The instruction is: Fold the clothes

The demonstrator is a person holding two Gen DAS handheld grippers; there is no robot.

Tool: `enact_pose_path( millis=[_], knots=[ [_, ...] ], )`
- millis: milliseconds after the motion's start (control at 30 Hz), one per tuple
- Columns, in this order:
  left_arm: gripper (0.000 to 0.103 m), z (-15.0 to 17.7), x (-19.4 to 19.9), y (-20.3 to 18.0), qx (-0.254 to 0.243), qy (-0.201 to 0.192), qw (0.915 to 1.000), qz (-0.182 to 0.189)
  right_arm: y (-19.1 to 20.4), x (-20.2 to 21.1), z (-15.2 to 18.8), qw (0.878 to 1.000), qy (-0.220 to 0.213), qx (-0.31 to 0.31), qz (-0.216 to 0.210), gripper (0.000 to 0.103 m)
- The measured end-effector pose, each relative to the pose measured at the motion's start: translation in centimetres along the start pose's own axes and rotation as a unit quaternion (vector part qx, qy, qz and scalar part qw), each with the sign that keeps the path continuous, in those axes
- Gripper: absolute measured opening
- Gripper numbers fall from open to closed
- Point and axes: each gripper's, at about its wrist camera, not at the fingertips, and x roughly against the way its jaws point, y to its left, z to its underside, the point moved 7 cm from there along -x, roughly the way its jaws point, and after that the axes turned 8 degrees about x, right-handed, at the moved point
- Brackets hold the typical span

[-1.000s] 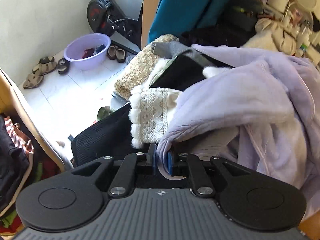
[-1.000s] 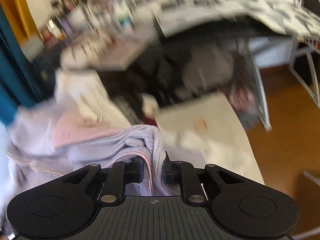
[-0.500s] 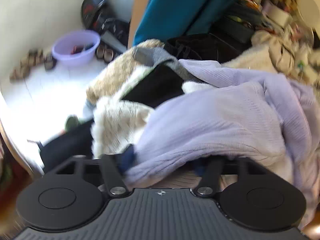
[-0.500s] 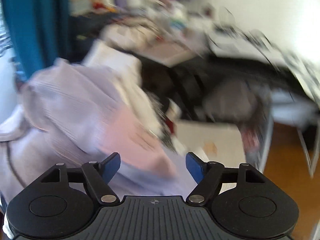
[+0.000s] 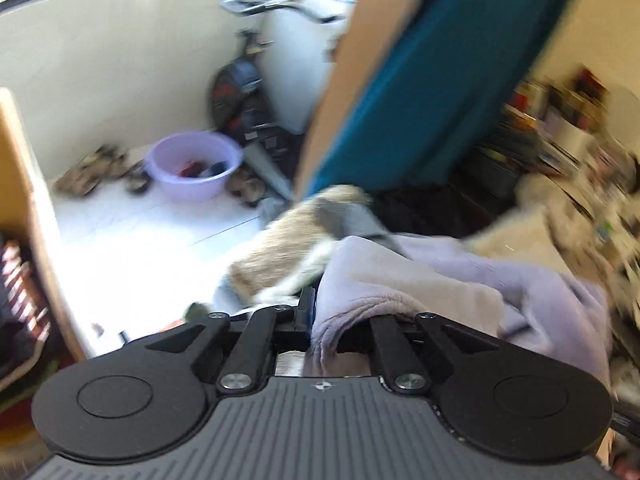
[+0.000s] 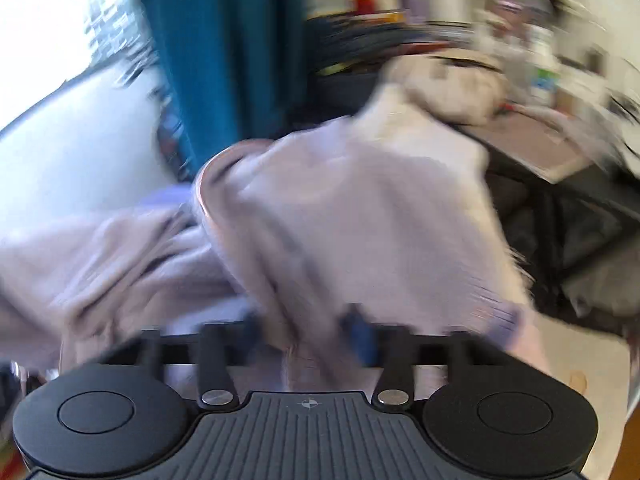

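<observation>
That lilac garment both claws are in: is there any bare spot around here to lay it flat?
The only open patch in view is the white tiled floor, bordered by the purple basin, the shoes by the wall and the clothes pile. The desk on the right is cluttered, and the lilac garment itself lies on heaped clothes.

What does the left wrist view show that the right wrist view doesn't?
Only the left wrist view: a purple basin on white floor, shoes beside it, a tan knit, and the left hand-held gripper shut on the lilac garment. Only the right wrist view: a dark table and the right hand-held gripper, its jaws just closing on that garment. Both share: the garment and a teal curtain.
</observation>
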Motion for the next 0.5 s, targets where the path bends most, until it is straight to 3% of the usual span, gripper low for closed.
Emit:
enact_pose_path(
  millis=[67,133,200,300,333,400,500],
  knots=[
    [0.008,-0.4,-0.1,1.9,0.019,0.004,0.9996,-0.021,-2.6,2.0,0.3,0.998,-0.013,-0.061,0.033,0.018],
    [0.01,0.9,-0.4,2.8,-0.012,0.032,0.9989,-0.034,-5.4,4.2,1.5,0.992,-0.023,-0.108,0.06,0.016],
    [0.017,2.6,-0.3,3.1,-0.075,0.046,0.9948,-0.05,-7.8,6.2,3.9,0.986,-0.01,-0.145,0.083,0.015],
    [0.035,5.5,-0.7,4.0,-0.096,0.094,0.9889,-0.063,-8.9,8.3,8.3,0.983,0.029,-0.155,0.091,0.015],
    [0.041,5.9,-0.9,4.2,-0.087,0.11,0.9878,-0.068,-9.1,8.7,9.7,0.982,0.041,-0.156,0.093,0.016],
    [0.042,6.6,-1.3,4.7,-0.069,0.138,0.985,-0.078,-8.5,8.9,11.6,0.98,0.058,-0.166,0.092,0.017],
    [0.048,4.5,-0.3,3.8,-0.036,0.109,0.9919,-0.055,-7.7,7.8,12.2,0.976,0.067,-0.191,0.081,0.022]
  ],
)
